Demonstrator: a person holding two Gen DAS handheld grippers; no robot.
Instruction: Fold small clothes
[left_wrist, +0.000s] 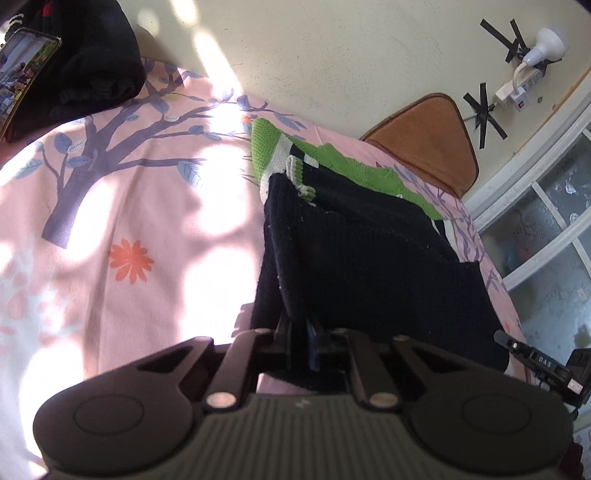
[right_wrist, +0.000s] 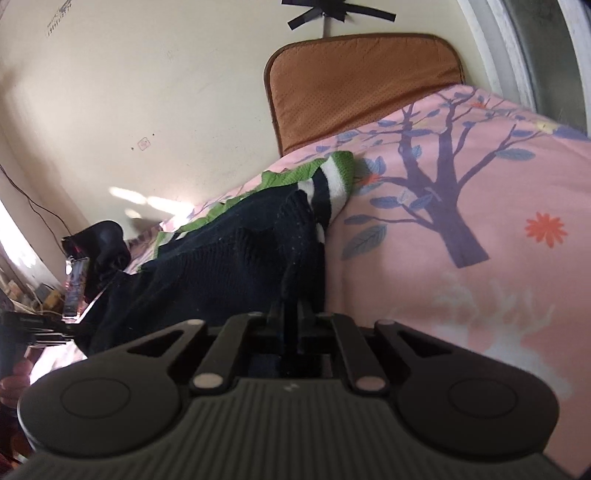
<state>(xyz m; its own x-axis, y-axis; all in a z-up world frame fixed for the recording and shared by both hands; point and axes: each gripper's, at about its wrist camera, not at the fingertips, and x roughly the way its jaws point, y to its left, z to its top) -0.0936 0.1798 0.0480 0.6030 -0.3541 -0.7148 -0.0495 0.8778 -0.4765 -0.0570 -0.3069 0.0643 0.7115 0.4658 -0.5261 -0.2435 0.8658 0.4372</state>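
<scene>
- left gripper (left_wrist: 301, 332): jaws narrow, pinched on the near edge of the dark knitted sweater (left_wrist: 354, 251); cloth rises from the jaws and drapes to the right.
- right gripper (right_wrist: 293, 314): jaws narrow, pinched on the same sweater (right_wrist: 229, 258) at its near right edge.
- sweater has green and white striped parts at its far end; it lies on the pink bedsheet (left_wrist: 129, 221) with a tree print, far part resting flat, near part lifted at the grippers.
- brown cushion (left_wrist: 424, 140) stands against the wall at the far end of the bed.
- black bundle of cloth (left_wrist: 92, 66) lies on the bed, far left in the left wrist view, a phone (left_wrist: 26, 70) just beside it.
</scene>
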